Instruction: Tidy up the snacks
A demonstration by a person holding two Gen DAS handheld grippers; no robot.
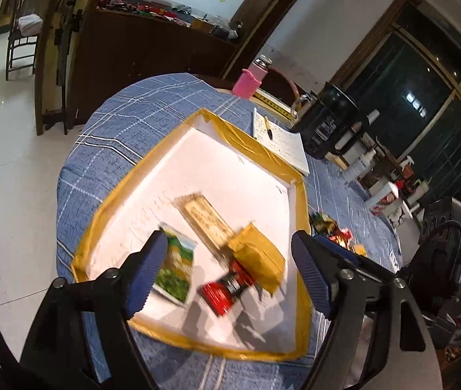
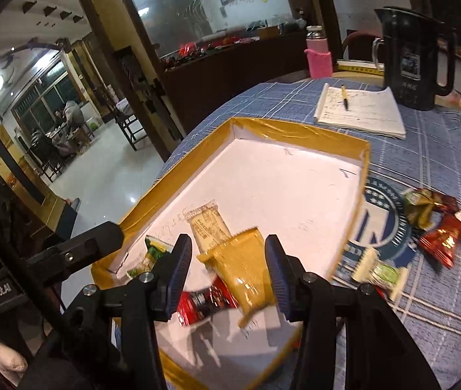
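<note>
Right wrist view: yellow snack packet [image 2: 241, 269] between parted right gripper [image 2: 227, 271] fingers [image 2: 180, 261], apparently unpinched, over the tray [image 2: 295, 130].

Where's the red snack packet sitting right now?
The red packet lies in the white tray, at its near end, tucked partly under the yellow packet, right of the green packet.

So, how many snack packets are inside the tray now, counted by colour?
Green packet: 1
Pale tan packet: 1
Yellow packet: 1
Red packet: 1
Total: 4, all inside the tray.
</note>
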